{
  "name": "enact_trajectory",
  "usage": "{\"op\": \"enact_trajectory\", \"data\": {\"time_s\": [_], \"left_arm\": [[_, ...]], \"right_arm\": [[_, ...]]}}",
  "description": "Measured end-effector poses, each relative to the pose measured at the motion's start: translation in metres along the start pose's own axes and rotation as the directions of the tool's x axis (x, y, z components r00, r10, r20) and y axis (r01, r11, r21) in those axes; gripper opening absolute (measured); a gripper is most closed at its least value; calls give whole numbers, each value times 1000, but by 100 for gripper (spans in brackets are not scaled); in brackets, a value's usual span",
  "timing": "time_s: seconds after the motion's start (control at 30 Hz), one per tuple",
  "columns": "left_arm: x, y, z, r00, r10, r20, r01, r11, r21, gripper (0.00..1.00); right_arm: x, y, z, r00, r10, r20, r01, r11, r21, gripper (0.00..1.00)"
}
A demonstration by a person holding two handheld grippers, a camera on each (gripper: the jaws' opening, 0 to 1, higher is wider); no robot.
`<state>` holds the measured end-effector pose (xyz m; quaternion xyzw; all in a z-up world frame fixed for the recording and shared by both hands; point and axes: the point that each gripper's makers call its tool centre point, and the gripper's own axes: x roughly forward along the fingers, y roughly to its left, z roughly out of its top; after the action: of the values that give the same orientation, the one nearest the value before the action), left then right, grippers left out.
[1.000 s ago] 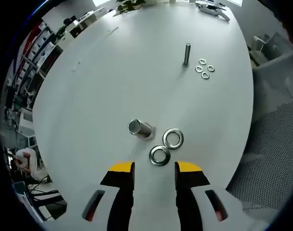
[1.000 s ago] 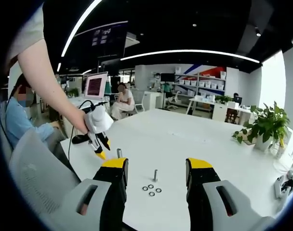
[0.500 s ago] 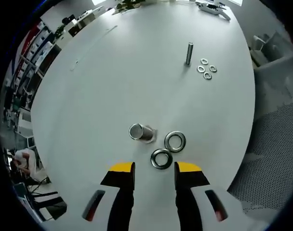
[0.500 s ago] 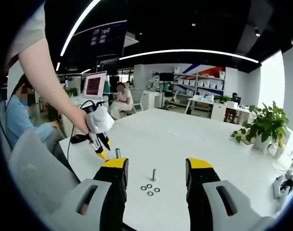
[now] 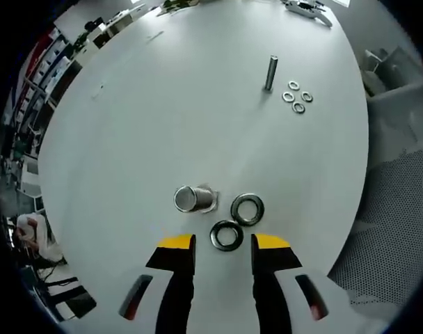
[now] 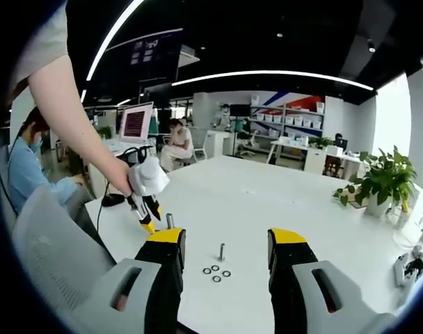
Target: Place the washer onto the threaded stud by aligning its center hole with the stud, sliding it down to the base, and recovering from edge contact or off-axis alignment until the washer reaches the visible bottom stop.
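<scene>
Left hand-held gripper [image 5: 223, 245]: jaws wide, empty, poised over near washer [image 5: 227, 235] on worktop [image 5: 128, 125], beside stud [image 5: 190, 199], evidently for pickup; right hand-held gripper [image 6: 225, 243]: wide, empty, held clear.

White round desk [image 5: 163, 104], plain, no pattern. Left claw [image 5: 222, 252]: yellow tips, black fingers, pale grey body with red slots. Right claw [image 6: 225, 252]: same yellow tips over black, grey housing. Two large dark-grey metal ring washers [image 5: 236, 223], shiny. Short silver steel threaded stud [image 5: 193, 199], bright top. Thin grey upright bolt [image 5: 270, 72] with four small silver washers [image 5: 297, 97] beside it. Grey mesh-pattern chair [image 5: 399, 209], dotted. Green potted plant [image 6: 384, 182]. Pink-lit monitor screen [image 6: 136, 124]. Blue and red wall stripes [image 6: 295, 102]. White curved ceiling light strips [image 6: 267, 75] on black ceiling.
</scene>
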<state>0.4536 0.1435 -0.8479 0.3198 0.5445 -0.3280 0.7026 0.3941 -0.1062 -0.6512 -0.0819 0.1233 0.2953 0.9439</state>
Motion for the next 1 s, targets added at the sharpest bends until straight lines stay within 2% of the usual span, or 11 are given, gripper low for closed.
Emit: {"op": "enact_trajectory", "data": {"time_s": [0.3, 0.63, 0.83, 1.0], "left_arm": [[10, 1, -10, 999, -11, -31, 10, 1000, -21, 30], [18, -1, -12, 999, -27, -36, 25, 999, -46, 29], [21, 4, -12, 999, -29, -32, 26, 995, -92, 29], [23, 4, -13, 999, -30, -37, 27, 996, -83, 29]], "right_arm": [[0, -2, -1, 1000, -9, -1, 9, 1000, -1, 50], [0, -3, -2, 1000, -18, -9, 18, 1000, -1, 50], [0, -4, -2, 1000, -22, -10, 22, 1000, -2, 50], [-1, -5, -3, 1000, -28, -12, 28, 1000, 0, 49]]}}
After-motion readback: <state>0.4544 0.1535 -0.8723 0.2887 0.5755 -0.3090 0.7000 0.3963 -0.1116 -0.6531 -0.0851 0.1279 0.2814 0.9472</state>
